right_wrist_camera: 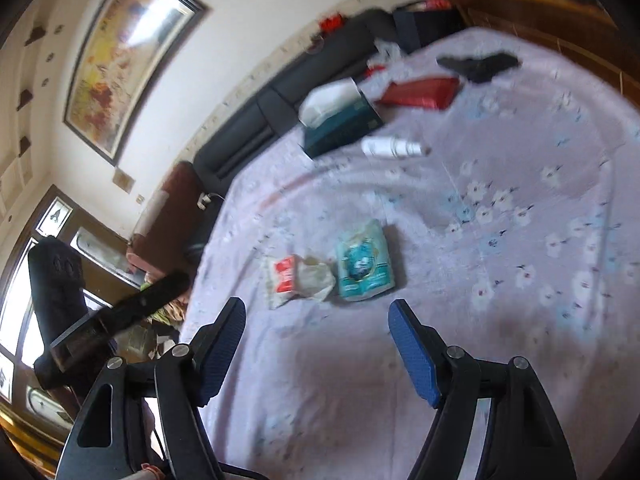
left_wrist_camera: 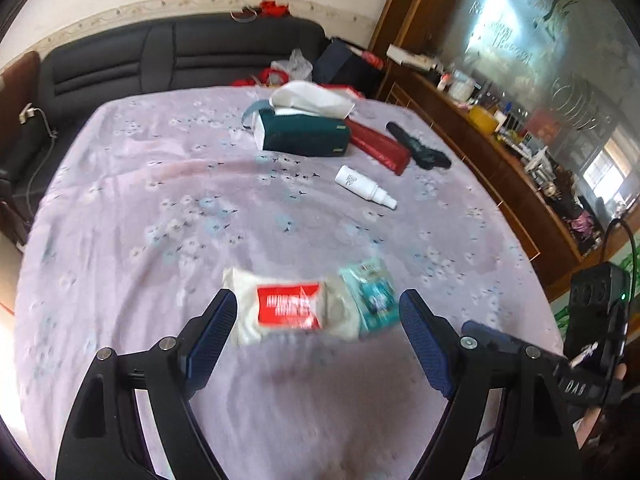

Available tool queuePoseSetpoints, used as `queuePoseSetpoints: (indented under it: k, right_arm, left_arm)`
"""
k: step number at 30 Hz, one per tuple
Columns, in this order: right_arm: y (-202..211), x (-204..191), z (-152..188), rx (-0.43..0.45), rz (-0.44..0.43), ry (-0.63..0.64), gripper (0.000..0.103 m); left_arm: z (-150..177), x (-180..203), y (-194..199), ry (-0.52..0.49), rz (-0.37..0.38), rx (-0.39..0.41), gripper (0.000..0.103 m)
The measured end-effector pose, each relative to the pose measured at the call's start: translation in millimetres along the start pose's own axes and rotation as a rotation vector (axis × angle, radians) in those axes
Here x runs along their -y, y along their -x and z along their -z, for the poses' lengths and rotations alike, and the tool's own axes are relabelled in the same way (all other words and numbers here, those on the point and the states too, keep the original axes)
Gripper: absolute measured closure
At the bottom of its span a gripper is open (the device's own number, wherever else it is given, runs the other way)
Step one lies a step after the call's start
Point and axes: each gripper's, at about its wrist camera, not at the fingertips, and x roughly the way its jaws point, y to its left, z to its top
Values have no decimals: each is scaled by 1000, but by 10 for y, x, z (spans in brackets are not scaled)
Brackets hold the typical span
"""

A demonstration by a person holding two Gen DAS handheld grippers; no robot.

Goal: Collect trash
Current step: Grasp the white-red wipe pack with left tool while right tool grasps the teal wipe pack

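though blurred — red-white wrapper, teal packet unreadable, left hand-held gripper and right hand-held gripper gaping, empty

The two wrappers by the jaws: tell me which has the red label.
The crumpled whitish wrapper, with a red label on its face; the teal packet beside it shows none.

A crumpled whitish plastic wrapper with a red printed label lies flat on the lilac floral tablecloth. Touching its right edge lies a teal-and-white foil sachet, also flat, both well apart from the dark green tissue box.
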Motion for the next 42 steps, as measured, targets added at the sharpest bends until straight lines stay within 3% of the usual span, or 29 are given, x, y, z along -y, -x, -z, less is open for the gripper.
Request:
queuePoseSetpoints:
  k: [6,10,11,14,17,24,32,35,38,42]
  right_arm:
    - [-499,278,-140,-78,-21,-62,30]
    - [-692,379,-188,-110,-22,-100,33]
    - [-704,369,-196,-112,-18,-97,33]
    - [-746,355,-209,-121,-14,-91,33]
    - [-773,327,-216,-124,-6,-70,33]
    - [-887,269,-317,-130,6,-37,33]
    - [-1159,57,-324,-174,160,110,33]
    - [-1210,47,-272,-181,222,135,33]
    - [-1234,-5,-232,-183,273,189,40]
    - [-1271,-64,-212,-192,331,238,46]
  left_arm:
    - [-268,-135,-650,-24,90,-140,21]
    - [-309,-265,-1059,-12,76,-245,23]
    - [-298,-316,-1112,3,80,-268,28]
    - [-187,-420,-1083,42,116,-310,30]
    - [15,-379,-848,14,124,-317,30]
    - [408,-196,-516,-79,58,-319,30]
    - [465,-88,-771,-167,-153,-311,31]
    - [440,-107,-829,-141,-149,-318,47]
    - [413,-145,-772,-110,-180,-306,62]
    - [371,-272,-537,-28,-192,-257,63]
